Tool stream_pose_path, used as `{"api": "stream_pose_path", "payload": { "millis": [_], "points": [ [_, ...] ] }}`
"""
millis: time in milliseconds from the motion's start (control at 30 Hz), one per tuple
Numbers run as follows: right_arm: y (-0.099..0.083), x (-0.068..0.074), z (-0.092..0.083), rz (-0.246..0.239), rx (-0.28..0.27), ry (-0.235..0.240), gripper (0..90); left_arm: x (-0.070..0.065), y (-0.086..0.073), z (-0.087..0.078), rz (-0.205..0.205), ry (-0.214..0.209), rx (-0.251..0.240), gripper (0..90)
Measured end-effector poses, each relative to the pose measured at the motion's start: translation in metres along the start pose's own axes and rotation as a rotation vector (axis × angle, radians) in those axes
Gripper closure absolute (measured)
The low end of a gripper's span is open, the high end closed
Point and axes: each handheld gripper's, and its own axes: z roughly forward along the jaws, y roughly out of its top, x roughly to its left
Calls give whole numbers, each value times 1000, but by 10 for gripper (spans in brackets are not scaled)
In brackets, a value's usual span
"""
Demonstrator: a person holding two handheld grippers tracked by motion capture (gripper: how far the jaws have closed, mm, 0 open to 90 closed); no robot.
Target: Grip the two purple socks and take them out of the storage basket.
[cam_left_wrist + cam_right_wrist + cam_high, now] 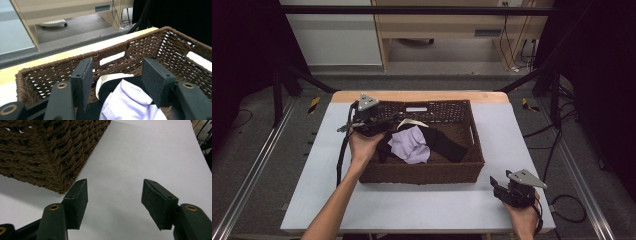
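The left hand-held gripper (117, 82), jaws apart, is hovering directly above the crumpled lavender cloth (130, 105) lying in the brown woven basket (155, 45).

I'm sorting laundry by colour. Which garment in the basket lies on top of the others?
The lavender garment, crumpled at the middle of the basket. It lies over the black garment; a cream piece peeks out behind them.

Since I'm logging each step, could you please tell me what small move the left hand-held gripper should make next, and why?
Probably lower the left hand-held gripper onto the lilac cloth and close. Its jaws stand open just above the clothes in the wicker basket, holding nothing.
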Motion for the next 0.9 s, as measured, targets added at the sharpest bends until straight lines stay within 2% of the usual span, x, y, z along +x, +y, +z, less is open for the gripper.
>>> {"api": "stream_pose_path", "payload": {
  "millis": [67, 100, 200, 300, 400, 567, 667, 767, 800, 900],
  "points": [
    [0, 0, 0, 0, 0, 0, 379, 1, -3, 10, 5, 22, 27, 422],
    [0, 0, 0, 0, 0, 0, 379, 1, -3, 10, 5, 22, 27, 422],
    [0, 0, 0, 2, 2, -1, 376, 1, -8, 24, 5, 34, 76, 424],
    [0, 0, 1, -2, 3, -2, 376, 2, -10, 29, -4, 41, 93, 439],
    [0, 0, 1, -1, 6, 0, 376, 3, -15, 37, -35, 31, 113, 439],
    [0, 0, 1, -3, 4, 0, 376, 3, -22, 45, -47, 20, 156, 439],
    [0, -1, 1, 4, 4, 2, 372, 3, -23, 47, -38, 26, 182, 449],
    [0, 0, 1, 13, 2, -2, 359, 1, -27, 51, -46, 9, 227, 449],
    [0, 0, 1, 12, 1, -4, 358, 0, -28, 52, -39, 7, 239, 449],
    [0, -1, 1, 12, 0, -5, 356, -4, -32, 53, 2, 37, 280, 445]
  ]
}}
